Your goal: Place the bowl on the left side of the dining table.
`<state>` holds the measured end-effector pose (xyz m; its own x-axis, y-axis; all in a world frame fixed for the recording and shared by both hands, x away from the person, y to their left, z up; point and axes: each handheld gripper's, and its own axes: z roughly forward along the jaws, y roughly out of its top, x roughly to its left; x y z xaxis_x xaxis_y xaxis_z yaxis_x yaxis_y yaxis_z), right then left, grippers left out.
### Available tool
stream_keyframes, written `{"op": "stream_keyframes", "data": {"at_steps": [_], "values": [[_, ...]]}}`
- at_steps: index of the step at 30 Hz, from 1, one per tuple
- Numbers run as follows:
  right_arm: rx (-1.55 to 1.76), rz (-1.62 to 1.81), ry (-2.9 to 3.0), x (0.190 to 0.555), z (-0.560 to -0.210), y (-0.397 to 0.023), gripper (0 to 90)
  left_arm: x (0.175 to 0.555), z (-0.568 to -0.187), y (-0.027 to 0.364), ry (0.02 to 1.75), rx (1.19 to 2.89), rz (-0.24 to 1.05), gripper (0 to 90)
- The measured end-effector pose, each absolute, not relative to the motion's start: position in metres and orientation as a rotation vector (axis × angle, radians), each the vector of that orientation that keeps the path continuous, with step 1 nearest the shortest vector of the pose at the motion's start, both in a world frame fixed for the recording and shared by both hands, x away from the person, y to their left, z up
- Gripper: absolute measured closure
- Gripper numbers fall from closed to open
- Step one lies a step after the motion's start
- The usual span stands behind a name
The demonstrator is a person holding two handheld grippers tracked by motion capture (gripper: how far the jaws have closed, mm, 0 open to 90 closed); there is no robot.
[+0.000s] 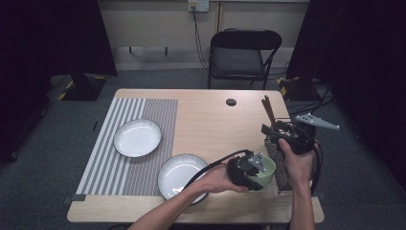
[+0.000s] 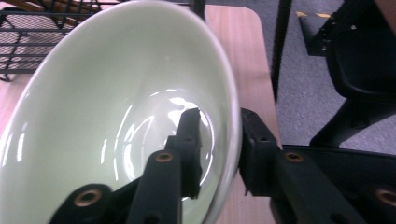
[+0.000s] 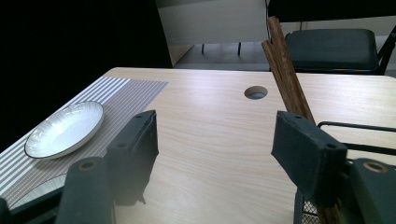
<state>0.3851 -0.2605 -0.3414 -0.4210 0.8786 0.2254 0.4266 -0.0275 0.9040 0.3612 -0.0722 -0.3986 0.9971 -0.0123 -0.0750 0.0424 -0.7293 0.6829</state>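
Note:
A pale green bowl [image 1: 266, 168] sits at the table's near right, beside a black wire basket [image 1: 281, 167]. My left gripper [image 1: 253, 175] clasps its rim. In the left gripper view one jaw reaches inside the green bowl [image 2: 102, 116] and the other presses the outside wall, so the left gripper [image 2: 217, 116] is shut on it. My right gripper [image 1: 269, 129] hovers by the basket's far end, next to brown chopsticks [image 1: 267, 109] that lean out of it. In the right gripper view the right gripper [image 3: 215, 140] stands open, nothing between its jaws, and the chopsticks [image 3: 286, 74] rise behind one jaw.
Two white plates lie on the table, one [image 1: 137, 137] on the striped placemat [image 1: 143, 110], the other [image 1: 178, 173] half off its near corner. A round cable hole [image 1: 231, 102] is in the tabletop. A black folding chair [image 1: 244, 52] stands behind the table.

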Motion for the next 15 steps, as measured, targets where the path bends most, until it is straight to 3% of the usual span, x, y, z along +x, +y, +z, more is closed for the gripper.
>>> {"op": "stream_keyframes", "data": {"at_steps": [4, 15], "values": [[1.366, 1.441, 1.835, 0.3855, -0.3420, -0.2598, 30.6, 0.3609, -0.3993, -0.0759, 0.010, 2.390, -0.128, 83.4], [1.364, 1.439, 1.826, 0.3840, -0.3403, -0.2624, 30.5, 0.3665, -0.3978, -0.0698, 0.038, 2.314, -0.189, 83.7]]}}
